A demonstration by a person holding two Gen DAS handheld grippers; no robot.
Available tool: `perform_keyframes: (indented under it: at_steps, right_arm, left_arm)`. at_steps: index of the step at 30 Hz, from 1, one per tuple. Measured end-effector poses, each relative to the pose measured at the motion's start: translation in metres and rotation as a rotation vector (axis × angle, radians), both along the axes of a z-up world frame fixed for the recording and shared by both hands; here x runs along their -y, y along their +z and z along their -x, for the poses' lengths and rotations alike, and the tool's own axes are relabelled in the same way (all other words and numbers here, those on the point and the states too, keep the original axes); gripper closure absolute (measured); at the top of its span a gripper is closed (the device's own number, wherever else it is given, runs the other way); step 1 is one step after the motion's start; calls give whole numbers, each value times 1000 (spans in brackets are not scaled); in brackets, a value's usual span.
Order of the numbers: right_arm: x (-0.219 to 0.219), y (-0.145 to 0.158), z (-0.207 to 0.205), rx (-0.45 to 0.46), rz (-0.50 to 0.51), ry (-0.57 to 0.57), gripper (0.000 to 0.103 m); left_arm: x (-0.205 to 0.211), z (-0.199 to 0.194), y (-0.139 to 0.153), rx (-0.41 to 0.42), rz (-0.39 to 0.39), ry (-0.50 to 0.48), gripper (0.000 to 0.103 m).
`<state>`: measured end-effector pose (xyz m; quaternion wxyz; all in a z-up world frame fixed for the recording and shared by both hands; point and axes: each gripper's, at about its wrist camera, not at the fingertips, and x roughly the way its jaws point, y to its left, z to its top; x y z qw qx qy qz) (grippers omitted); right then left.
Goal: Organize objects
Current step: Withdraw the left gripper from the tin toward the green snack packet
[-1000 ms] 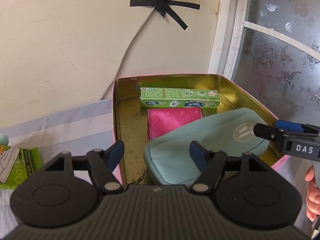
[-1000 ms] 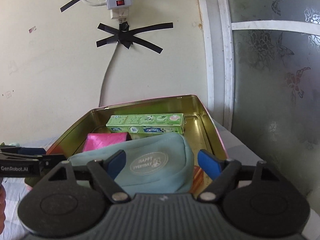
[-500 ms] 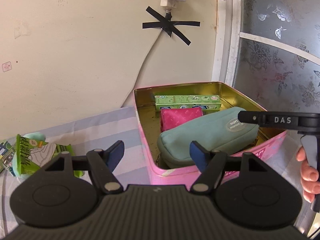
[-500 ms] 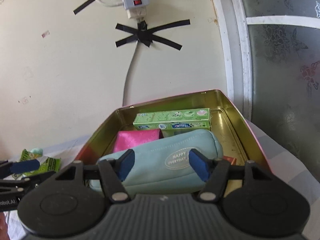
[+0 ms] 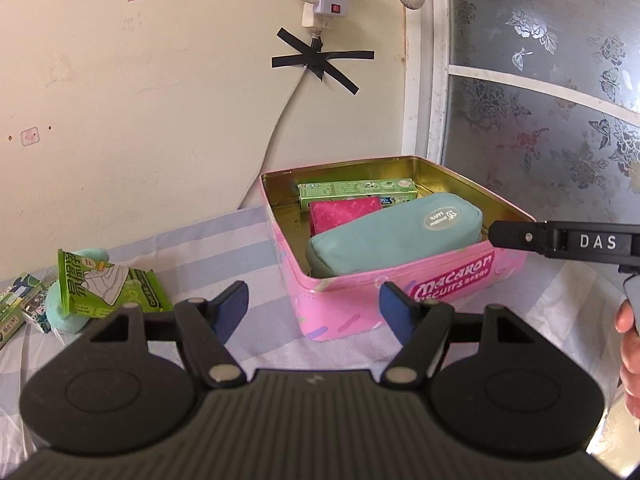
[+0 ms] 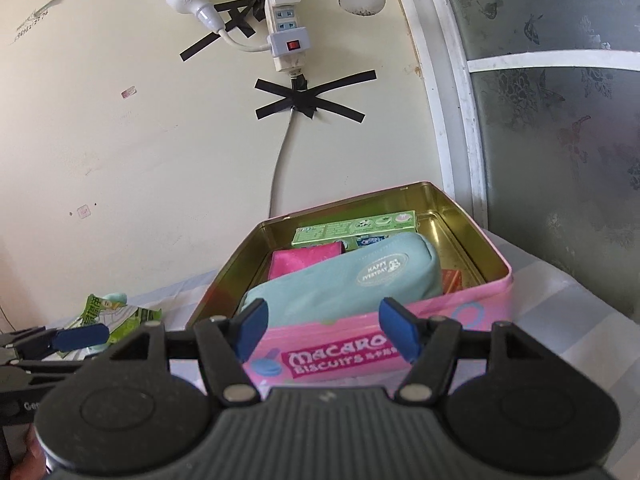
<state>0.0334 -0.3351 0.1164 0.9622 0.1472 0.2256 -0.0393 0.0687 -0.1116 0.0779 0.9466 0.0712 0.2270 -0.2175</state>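
Left gripper [image 5: 314,306] up front, jaws spread wide, nothing between them, hovering over striped cloth [image 5: 224,236] just short of pink tin [image 5: 396,280]. Right gripper [image 6: 320,330] same story: jaws wide apart, empty, lined up w/ tin's near wall. Seen from left cam, right unit's finger reaching in from the right at tin's near-right corner; touching rim or not, can't tell.

Tin open, gold inside, "Macaron Biscuits" on front. Inside: teal pouch [image 5: 394,236] lying diagonally, near end propped against front wall, "Happy Everyday" badge on top. Pink wallet [image 5: 344,210] behind it, partly under pouch. Green toothpaste box [image 5: 356,190] flat along back wall. Small orange box [image 6: 452,280] tucked at right end of pouch, only visible in right cam.

Well off to the left on cloth: green packet [image 5: 104,284] leaning on a mint plush [image 5: 66,312], plus small boxes [image 5: 20,304] at frame edge.

Behind: power strip [image 6: 286,40] taped to wall w/ black tape X [image 6: 308,98], frosted floral window [image 5: 560,80] to the right.
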Motion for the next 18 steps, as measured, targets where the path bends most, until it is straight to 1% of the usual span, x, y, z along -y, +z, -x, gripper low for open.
perform_keyframes:
  at_steps: [7,18]
  right_arm:
    - [-23,-2,1,-26,0,35,39]
    - [-76,-2,-19,-59,65,111,39]
  left_arm:
    - [-26,6,-12,-13,-8,29,29]
    - [-81,-10,-30,-61,13,121,29]
